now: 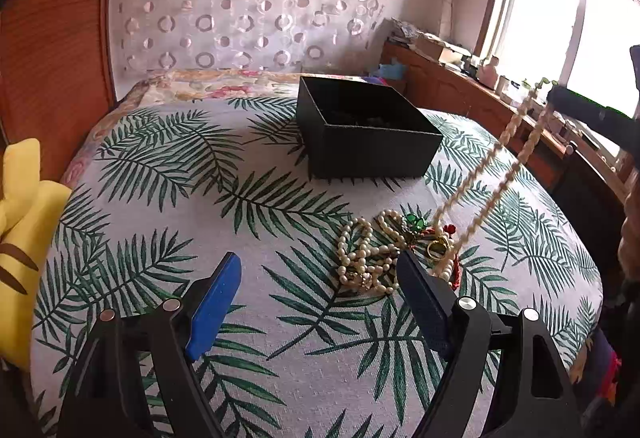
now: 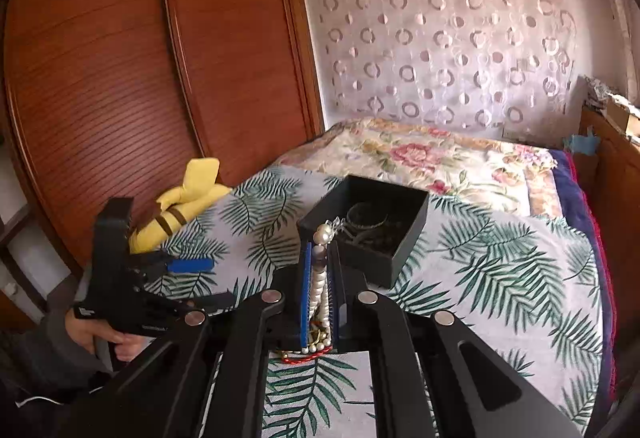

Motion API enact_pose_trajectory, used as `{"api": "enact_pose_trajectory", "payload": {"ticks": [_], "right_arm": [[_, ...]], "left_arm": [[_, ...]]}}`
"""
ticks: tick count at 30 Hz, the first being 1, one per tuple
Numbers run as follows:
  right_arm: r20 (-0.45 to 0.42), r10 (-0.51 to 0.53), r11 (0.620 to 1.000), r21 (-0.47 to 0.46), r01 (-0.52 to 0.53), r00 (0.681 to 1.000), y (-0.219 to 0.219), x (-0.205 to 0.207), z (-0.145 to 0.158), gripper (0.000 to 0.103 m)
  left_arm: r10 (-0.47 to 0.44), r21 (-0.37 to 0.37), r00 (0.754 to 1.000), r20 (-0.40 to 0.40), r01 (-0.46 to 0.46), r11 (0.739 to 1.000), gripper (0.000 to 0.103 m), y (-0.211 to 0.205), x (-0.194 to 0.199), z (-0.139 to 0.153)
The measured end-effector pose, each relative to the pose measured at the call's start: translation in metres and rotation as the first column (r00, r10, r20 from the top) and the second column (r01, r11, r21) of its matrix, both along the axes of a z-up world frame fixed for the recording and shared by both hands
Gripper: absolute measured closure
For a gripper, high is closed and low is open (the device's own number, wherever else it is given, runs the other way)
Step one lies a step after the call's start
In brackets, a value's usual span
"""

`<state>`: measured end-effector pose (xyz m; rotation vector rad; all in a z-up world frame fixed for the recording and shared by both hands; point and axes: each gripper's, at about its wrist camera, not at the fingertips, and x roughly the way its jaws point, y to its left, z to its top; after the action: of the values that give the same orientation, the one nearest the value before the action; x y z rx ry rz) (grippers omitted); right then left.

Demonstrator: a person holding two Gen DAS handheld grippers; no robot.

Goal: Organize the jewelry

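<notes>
A black open box (image 1: 368, 129) stands on the leaf-print cloth and holds some dark jewelry (image 2: 372, 230). A pile of jewelry (image 1: 396, 250) lies near my left gripper: pearl strands, a green stone piece, a gold ring, red beads. My left gripper (image 1: 320, 278) is open and empty, just in front of the pile. My right gripper (image 2: 320, 254) is shut on a pearl necklace (image 2: 320, 278) and holds it up. In the left wrist view the strand (image 1: 492, 173) runs taut from the pile up to the right gripper (image 1: 560, 97).
A yellow plush toy (image 1: 20, 222) lies at the bed's left edge. A wooden wardrobe (image 2: 160, 77) stands on the left. A wooden shelf with clutter (image 1: 460, 77) runs under the window on the right. A floral quilt (image 2: 420, 157) lies behind the box.
</notes>
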<state>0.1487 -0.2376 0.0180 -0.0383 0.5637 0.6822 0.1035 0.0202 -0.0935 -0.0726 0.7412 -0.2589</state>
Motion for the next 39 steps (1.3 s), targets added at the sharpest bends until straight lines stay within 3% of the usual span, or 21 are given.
{"api": "enact_pose_trajectory", "payload": {"ticks": [6,19,27,29,31,39], "right_arm": [[0.028,-0.026,1.000,0.006,0.026,0.999,-0.013,-0.002,0.011,0.094],[0.050,-0.047,0.999,0.007,0.046,0.998,-0.023,-0.003,0.022,0.094],[0.042,-0.037,0.999,-0.001,0.037,0.998,-0.018,-0.004,0.019,0.094],[0.038,-0.035,0.999,-0.002,0.036,0.999,-0.017,-0.004,0.018,0.094],[0.031,-0.035,0.999,-0.004,0.035,0.999,-0.016,-0.003,0.015,0.094],[0.016,-0.033,0.999,-0.007,0.033,0.999,-0.012,0.002,0.008,0.094]], "left_arm": [[-0.041,0.017,0.999,-0.009,0.041,0.999,0.027,-0.010,-0.001,-0.002],[-0.091,0.021,0.992,-0.090,0.093,0.995,0.082,-0.016,0.017,-0.014],[-0.124,0.071,0.987,-0.099,0.131,0.989,0.083,-0.027,0.023,-0.014],[-0.127,0.064,0.987,-0.100,0.134,0.989,0.084,-0.025,0.023,-0.014],[-0.131,0.044,0.987,-0.098,0.136,0.990,0.093,-0.021,0.021,-0.011],[-0.104,0.034,0.988,-0.114,0.109,0.994,0.093,-0.004,0.024,-0.012]]}}
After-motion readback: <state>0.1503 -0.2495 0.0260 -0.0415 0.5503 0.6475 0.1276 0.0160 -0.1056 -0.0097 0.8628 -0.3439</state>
